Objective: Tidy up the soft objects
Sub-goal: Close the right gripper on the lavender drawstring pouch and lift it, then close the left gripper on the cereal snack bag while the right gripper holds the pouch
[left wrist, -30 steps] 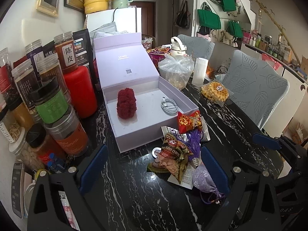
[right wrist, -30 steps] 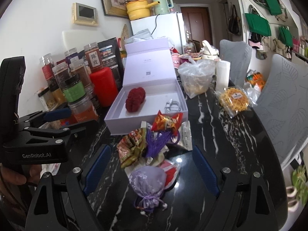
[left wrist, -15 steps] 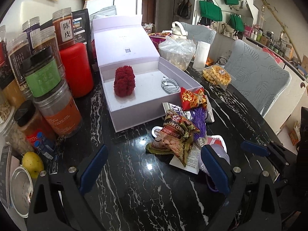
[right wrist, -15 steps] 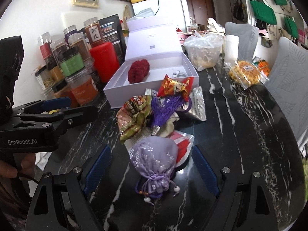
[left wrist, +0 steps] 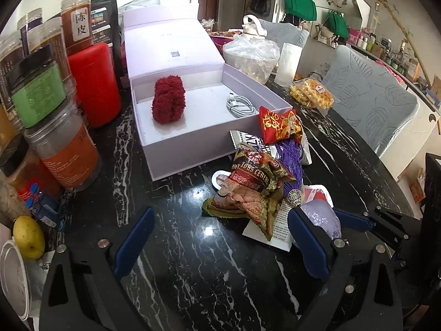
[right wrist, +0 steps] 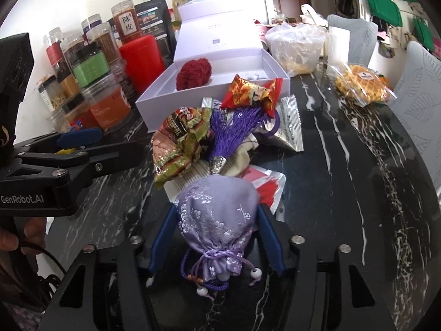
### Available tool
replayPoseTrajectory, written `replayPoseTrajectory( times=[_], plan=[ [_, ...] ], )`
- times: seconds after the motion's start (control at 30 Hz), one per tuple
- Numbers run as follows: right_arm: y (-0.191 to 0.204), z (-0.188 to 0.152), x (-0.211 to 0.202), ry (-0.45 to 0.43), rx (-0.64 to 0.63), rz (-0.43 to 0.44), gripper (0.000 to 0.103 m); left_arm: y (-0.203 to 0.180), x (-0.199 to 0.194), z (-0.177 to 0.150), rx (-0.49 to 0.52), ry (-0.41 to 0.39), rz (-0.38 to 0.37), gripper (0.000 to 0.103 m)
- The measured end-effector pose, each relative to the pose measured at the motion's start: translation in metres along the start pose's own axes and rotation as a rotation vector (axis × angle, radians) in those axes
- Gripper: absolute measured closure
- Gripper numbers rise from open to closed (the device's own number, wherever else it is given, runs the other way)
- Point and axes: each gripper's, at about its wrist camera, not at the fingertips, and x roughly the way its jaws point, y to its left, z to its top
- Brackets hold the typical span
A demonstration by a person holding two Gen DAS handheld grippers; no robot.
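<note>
A lilac embroidered drawstring pouch [right wrist: 217, 220] lies on the black marble table, with a purple tassel [right wrist: 237, 127] running from its far end. My right gripper [right wrist: 216, 220] has closed on the pouch, a blue finger pressed on each side. The pouch also shows in the left wrist view [left wrist: 321, 216]. A red fluffy ball [left wrist: 168, 99] and a white cable [left wrist: 239, 104] lie in the open white box [left wrist: 193, 138]. My left gripper [left wrist: 220, 237] is open and empty above bare table, left of the snack pile.
Snack packets [left wrist: 253, 190] and a red packet [left wrist: 278, 124] lie between the box and the pouch. Jars and a red canister [left wrist: 93, 82] crowd the left edge. A waffle bag [left wrist: 311, 96], a plastic bag and chairs stand at the right.
My right gripper has moved forward and down onto the pouch and closed its fingers on it. My left gripper has dropped lower and tilted toward the table.
</note>
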Motion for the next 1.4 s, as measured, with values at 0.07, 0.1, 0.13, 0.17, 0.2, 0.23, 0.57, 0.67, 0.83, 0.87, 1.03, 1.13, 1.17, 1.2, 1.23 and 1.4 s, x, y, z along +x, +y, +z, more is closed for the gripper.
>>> replayPoseTrajectory(
  times=[0.07,0.1,0.13,0.17,0.2,0.23,0.57,0.67,0.83,0.87,1.03,1.13,1.17,1.2,1.23,1.4],
  plan=[
    [-0.001,0.001,-0.002,0.0,-0.005,0.001,0.055,-0.002,0.005,0.002,0.008,0.005,-0.006,0.005],
    [-0.002,0.001,-0.003,0.0,-0.007,0.004,0.056,-0.004,0.008,0.003,0.014,0.007,-0.005,0.005],
    [-0.003,0.002,-0.005,-0.002,-0.008,0.003,0.057,-0.006,0.01,0.004,0.02,0.009,-0.006,0.005],
    [-0.005,0.003,-0.008,-0.007,-0.007,0.002,0.057,-0.008,0.012,0.006,0.028,0.009,-0.007,0.005],
    [-0.006,0.004,-0.009,-0.011,-0.006,0.002,0.057,-0.01,0.014,0.007,0.037,0.008,-0.008,0.005],
    [-0.008,0.004,-0.012,-0.017,-0.004,0.002,0.057,-0.013,0.016,0.009,0.048,0.009,-0.009,0.005],
    [-0.033,0.009,-0.034,-0.059,0.053,-0.021,0.057,-0.031,0.04,0.017,0.107,0.033,-0.022,0.005],
    [-0.043,0.01,-0.038,-0.072,0.077,-0.03,0.057,-0.034,0.047,0.018,0.117,0.042,-0.025,0.005],
    [-0.055,0.011,-0.042,-0.083,0.109,-0.055,0.057,-0.037,0.056,0.016,0.144,0.051,-0.03,0.005],
    [-0.056,0.011,-0.042,-0.084,0.112,-0.057,0.057,-0.037,0.058,0.016,0.147,0.055,-0.031,0.005],
    [-0.059,0.01,-0.042,-0.082,0.123,-0.062,0.057,-0.031,0.065,0.014,0.118,0.061,-0.064,0.005],
    [-0.058,0.009,-0.042,-0.081,0.124,-0.06,0.057,-0.024,0.067,0.014,0.084,0.062,-0.089,0.005],
    [-0.058,0.009,-0.042,-0.081,0.123,-0.06,0.057,-0.023,0.068,0.013,0.075,0.061,-0.1,0.005],
    [-0.057,0.009,-0.042,-0.081,0.123,-0.06,0.057,-0.021,0.069,0.012,0.065,0.059,-0.115,0.007],
    [-0.058,0.009,-0.042,-0.081,0.124,-0.06,0.057,-0.019,0.069,0.011,0.052,0.057,-0.139,0.012],
    [-0.057,0.009,-0.041,-0.077,0.13,-0.058,0.057,-0.014,0.07,0.007,0.013,0.048,-0.219,0.028]
  ],
)
